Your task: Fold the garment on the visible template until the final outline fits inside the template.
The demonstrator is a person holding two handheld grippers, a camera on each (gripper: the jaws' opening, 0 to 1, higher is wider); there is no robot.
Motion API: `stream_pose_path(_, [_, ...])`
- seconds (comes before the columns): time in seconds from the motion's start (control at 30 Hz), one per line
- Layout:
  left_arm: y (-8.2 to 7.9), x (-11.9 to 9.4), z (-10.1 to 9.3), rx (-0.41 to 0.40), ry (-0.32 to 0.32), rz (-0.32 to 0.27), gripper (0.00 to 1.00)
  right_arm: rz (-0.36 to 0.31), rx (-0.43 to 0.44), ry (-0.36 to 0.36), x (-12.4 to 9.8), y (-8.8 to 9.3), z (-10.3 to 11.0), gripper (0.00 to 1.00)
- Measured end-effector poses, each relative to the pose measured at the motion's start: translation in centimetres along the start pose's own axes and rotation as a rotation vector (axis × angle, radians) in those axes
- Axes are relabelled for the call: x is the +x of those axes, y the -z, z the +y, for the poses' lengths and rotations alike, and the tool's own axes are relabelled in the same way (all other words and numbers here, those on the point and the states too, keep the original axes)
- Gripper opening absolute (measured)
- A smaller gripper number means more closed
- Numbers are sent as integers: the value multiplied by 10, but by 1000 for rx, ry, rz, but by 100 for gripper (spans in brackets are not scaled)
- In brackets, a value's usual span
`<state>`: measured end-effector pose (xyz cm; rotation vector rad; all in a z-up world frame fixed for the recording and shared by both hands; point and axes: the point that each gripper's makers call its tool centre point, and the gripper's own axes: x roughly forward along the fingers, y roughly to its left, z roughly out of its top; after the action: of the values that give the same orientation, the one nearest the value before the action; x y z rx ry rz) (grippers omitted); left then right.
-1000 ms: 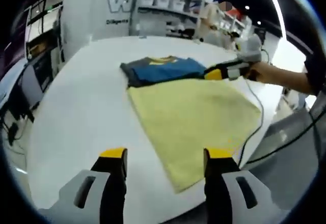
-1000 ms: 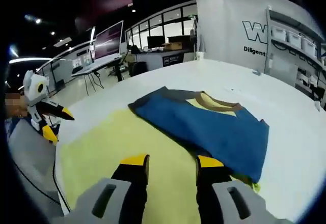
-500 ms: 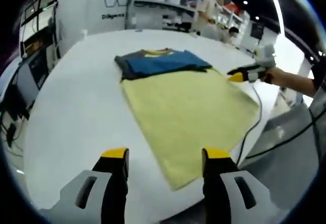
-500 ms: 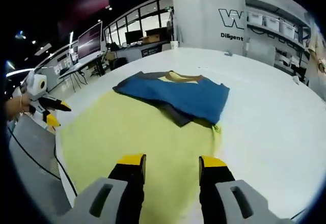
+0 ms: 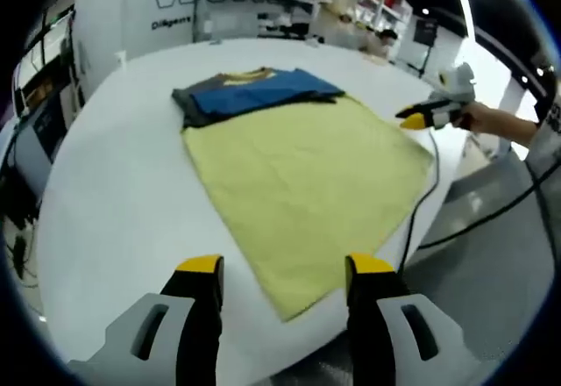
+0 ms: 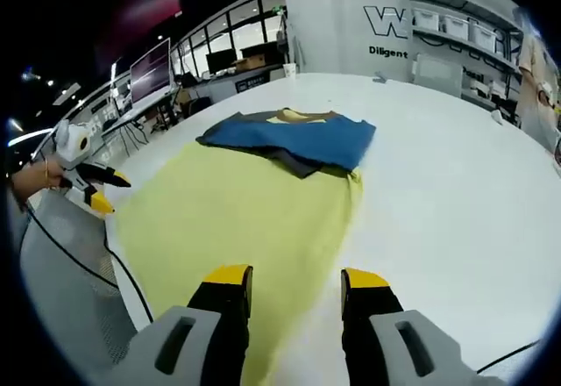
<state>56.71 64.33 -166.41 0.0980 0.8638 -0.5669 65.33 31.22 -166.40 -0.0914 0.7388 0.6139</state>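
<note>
Beyond both pairs of parted, empty jaws, a folded blue shirt is seen lying at the far edge of a flat yellow cloth on the smooth white table.

1. The left gripper rises from the near edge of the left gripper view; its two yellow-tipped jaws stand parted, with nothing between them.
2. The right gripper rises from the near edge of the right gripper view; its jaws stand parted and hold nothing.
3. In the left gripper view, the right gripper enters from the right, held by a hand.
4. In the right gripper view, the left gripper enters from the left, held by a hand.
</note>
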Motion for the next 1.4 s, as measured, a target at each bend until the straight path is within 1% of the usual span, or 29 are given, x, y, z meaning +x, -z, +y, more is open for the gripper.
stream_pose_path(0.07, [1,0,-3,11,4,7,48,8,3,-2,-11,15,4,35])
stream_pose_path(0.17, [3,0,-4,10,6,12,46,23,36,2,-18,26,10,35])
stream_pose_path(0.3, [7,1,-1,4,2,27,44,26,54,8,-25,31,9,34])
stream_pose_path(0.4, [9,2,0,-11,3,34,37,28,53,9,-27,34,12,34])
stream_pose_path(0.5, [11,1,1,-32,-7,44,33,36,44,9,-29,37,16,34])
stream_pose_path(0.57, [12,1,2,-39,-13,48,27,36,43,6,-30,38,18,34])
stream_pose_path(0.6, [21,1,5,-83,-27,85,24,45,36,-5,-33,42,23,34])
stream_pose_path(0.63, [20,0,6,-77,-26,79,22,50,28,-9,-33,45,22,33])
stream_pose_path(0.7, [18,-3,6,-98,-33,67,22,59,38,-1,-33,50,17,33])
stream_pose_path(0.77, [18,-3,6,-111,-33,65,21,61,37,-7,-33,52,17,32])
stream_pose_path(0.83, [22,-4,7,-117,-35,81,18,70,33,-11,-36,53,18,31])
stream_pose_path(0.9, [22,-5,9,-107,-44,87,13,75,28,-16,-38,55,22,30])
stream_pose_path(1.0, [23,-5,8,-103,-39,90,10,83,24,-20,-40,57,23,27])
stream_pose_path(1.13, [22,-7,7,-135,-50,90,5,95,38,-36,-41,64,28,22])
stream_pose_path(1.17, [23,-7,7,-138,-51,92,3,67,25,-29,-41,60,28,21])
stream_pose_path(1.2, [23,-7,7,-141,-49,91,2,79,37,-28,-42,62,29,19])
stream_pose_path(1.27, [23,-6,6,-148,-46,90,2,70,61,-19,-41,60,26,16])
stream_pose_path(1.3, [23,-6,5,-148,-44,90,1,58,54,-17,-39,58,25,13])
stream_pose_path(1.4, [22,-6,3,-147,-43,93,1,70,41,-22,-40,60,27,8])
